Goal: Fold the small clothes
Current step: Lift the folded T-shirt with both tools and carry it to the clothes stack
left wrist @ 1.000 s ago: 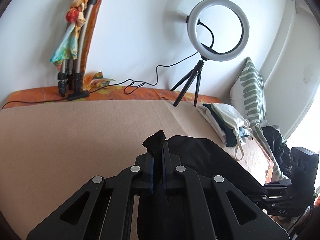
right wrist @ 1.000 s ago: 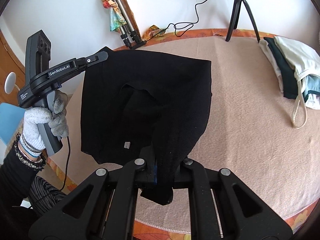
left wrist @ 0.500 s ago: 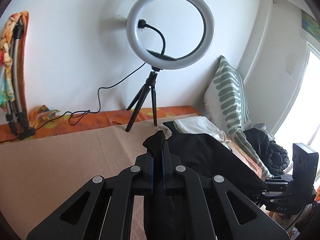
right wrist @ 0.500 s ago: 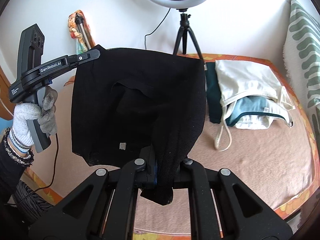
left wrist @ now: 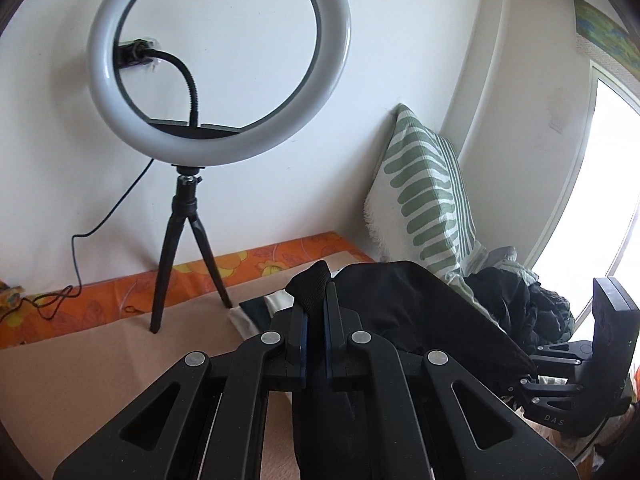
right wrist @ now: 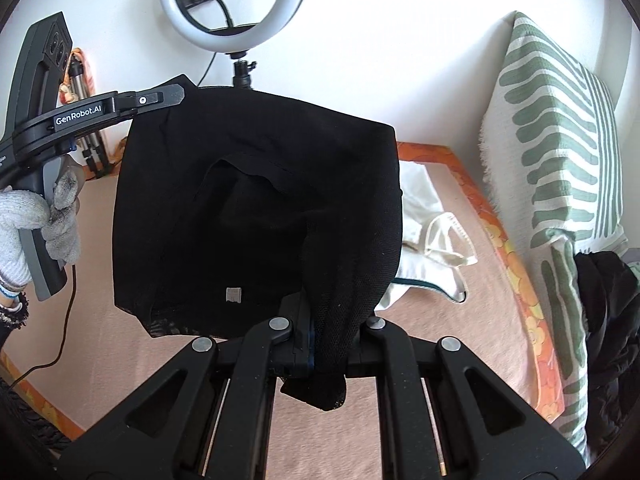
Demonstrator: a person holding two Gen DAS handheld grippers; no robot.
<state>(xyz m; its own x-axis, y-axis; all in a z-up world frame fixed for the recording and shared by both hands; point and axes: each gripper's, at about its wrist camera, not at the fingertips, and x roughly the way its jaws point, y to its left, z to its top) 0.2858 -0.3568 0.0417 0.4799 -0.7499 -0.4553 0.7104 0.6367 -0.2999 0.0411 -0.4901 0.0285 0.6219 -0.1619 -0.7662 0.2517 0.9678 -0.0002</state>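
The left gripper (left wrist: pixel 314 312) is pinching one corner of the black garment (right wrist: pixel 256 216), its jaws pressed together on a tuft of fabric that is poking up between them. The right gripper (right wrist: pixel 320 344) is clamping the opposite corner, with a loose end of cloth hanging down past its closed jaws. Between the two, the garment is hanging spread out in the air above the peach blanket (right wrist: pixel 436 320), its folded layers and a small grey label (right wrist: pixel 233 294) facing the right wrist camera. A white-gloved hand (right wrist: pixel 36 224) is gripping the left gripper's handle. Beneath and just behind the garment, a pile of white and teal clothes (right wrist: pixel 432 248) is lying on the blanket. Farther back, a ring light (left wrist: pixel 218 60) is standing on a tripod (left wrist: pixel 186 248) against the wall, and a green-striped pillow (right wrist: pixel 560 152) is leaning in the corner beside a dark heap of clothing (left wrist: pixel 516 304).
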